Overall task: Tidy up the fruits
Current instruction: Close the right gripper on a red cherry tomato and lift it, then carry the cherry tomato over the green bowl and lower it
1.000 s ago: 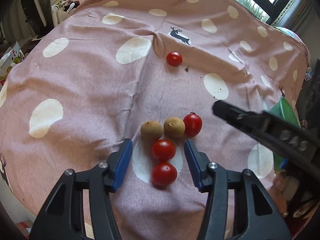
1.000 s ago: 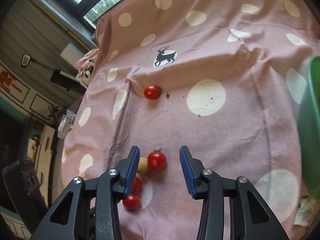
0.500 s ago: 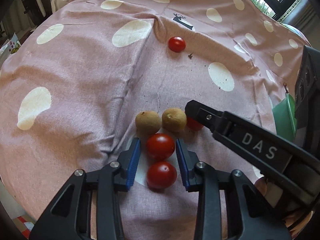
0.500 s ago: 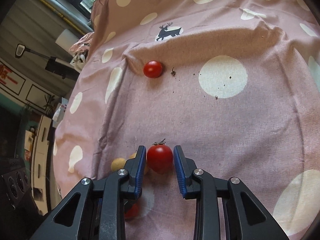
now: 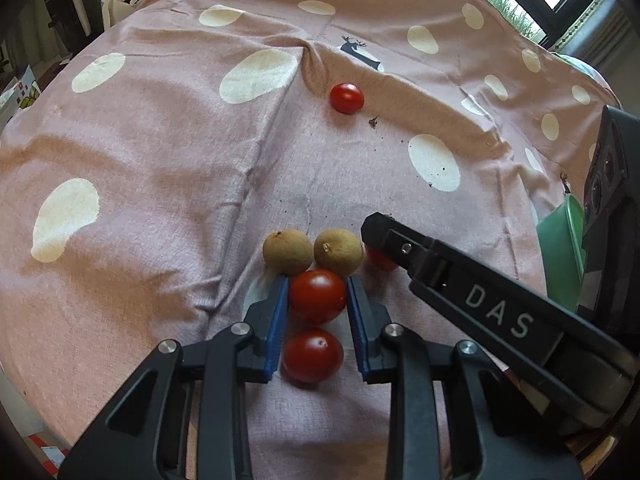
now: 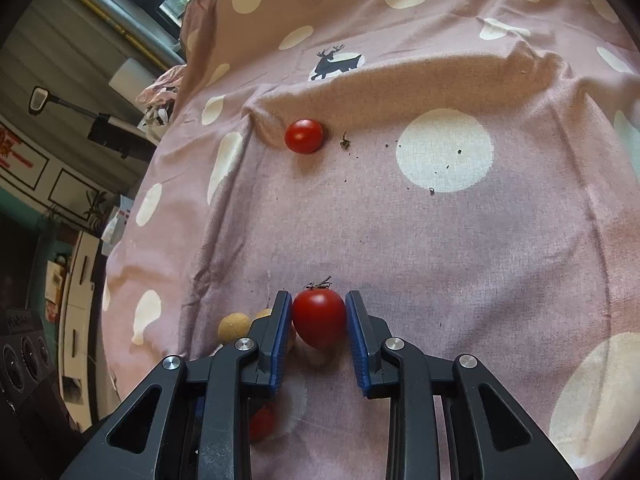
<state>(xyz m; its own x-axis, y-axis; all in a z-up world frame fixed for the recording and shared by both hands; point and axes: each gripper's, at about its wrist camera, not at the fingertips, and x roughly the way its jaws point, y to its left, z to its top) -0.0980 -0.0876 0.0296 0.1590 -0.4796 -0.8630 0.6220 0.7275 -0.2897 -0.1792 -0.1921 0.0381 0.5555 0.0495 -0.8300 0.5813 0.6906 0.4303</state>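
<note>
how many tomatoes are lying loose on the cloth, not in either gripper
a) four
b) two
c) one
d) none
b: the left gripper and the right gripper each clamp one tomato; a near tomato and a far tomato lie free on the cloth.

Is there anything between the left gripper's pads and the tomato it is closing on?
Nothing visible. The left gripper has its blue pads directly against the tomato. Two brown fruits lie just beyond its fingertips, and another tomato lies between the fingers nearer the camera.
</note>
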